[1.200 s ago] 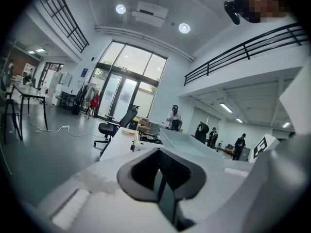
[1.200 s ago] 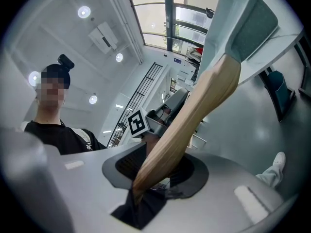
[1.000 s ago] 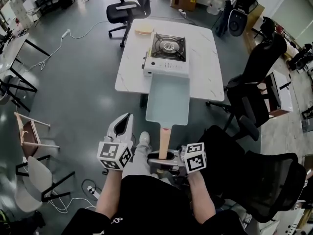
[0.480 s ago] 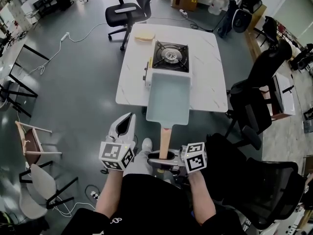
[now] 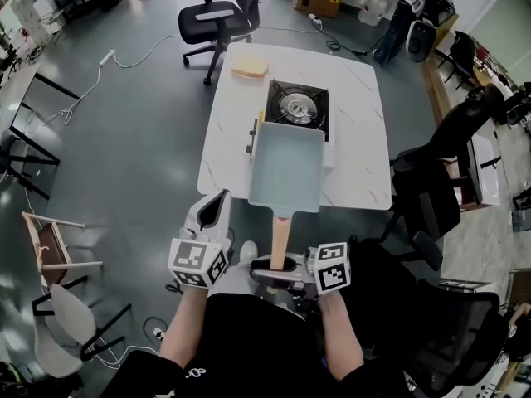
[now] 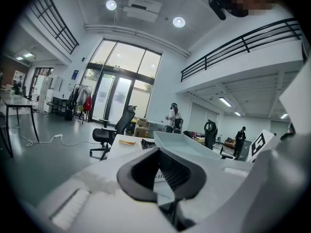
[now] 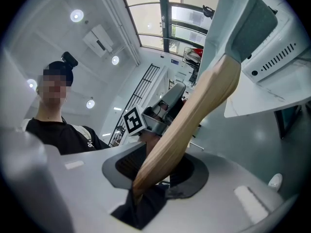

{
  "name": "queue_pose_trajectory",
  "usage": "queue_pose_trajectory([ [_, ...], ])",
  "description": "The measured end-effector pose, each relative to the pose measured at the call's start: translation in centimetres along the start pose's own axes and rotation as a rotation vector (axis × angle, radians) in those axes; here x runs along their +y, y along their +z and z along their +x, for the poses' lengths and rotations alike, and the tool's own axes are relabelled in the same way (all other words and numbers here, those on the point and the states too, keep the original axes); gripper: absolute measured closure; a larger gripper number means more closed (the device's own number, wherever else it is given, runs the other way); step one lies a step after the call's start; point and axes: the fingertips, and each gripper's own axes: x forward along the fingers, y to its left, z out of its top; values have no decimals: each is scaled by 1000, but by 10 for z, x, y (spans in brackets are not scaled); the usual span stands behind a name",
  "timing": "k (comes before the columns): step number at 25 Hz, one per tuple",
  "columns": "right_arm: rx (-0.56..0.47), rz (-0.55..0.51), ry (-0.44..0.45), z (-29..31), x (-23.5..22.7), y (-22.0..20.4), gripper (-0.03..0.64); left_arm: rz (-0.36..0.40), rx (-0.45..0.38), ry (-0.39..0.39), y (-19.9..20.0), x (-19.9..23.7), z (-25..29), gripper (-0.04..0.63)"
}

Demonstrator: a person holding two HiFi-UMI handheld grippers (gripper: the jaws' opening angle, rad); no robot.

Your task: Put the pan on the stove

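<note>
A pale blue rectangular pan (image 5: 286, 171) with a wooden handle (image 5: 280, 237) hangs level over the front part of the white table (image 5: 228, 139). Its far edge reaches the front of the portable gas stove (image 5: 300, 104). My right gripper (image 5: 278, 264) is shut on the end of the handle (image 7: 194, 110), and the right gripper view shows the pan (image 7: 243, 23) from below beside the stove's white body (image 7: 277, 52). My left gripper (image 5: 214, 207) is held low at the left, jaws together with nothing in them. The left gripper view shows the pan (image 6: 189, 147) ahead.
A flat tan object (image 5: 248, 70) lies on the table's far left corner. A black office chair (image 5: 217, 15) stands behind the table and more black chairs (image 5: 431, 197) crowd its right side. A small stool (image 5: 51, 243) and cables lie on the floor at the left.
The pan has moved forward over the table toward the stove, and its far edge now overlaps the stove's front. Both grippers keep their hold and place in the view.
</note>
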Motion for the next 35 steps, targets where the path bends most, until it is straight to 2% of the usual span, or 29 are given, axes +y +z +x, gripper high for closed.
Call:
queue_pose_trajectory([
  [11, -32, 3, -8, 6, -28, 54, 486, 17, 28, -43, 15, 25, 51, 604],
  [21, -46, 13, -23, -2, -43, 81, 486, 10, 46, -58, 19, 31, 77, 604],
  [35, -10, 54, 6, -21, -81, 124, 486, -8, 88, 16, 14, 50, 127, 604],
])
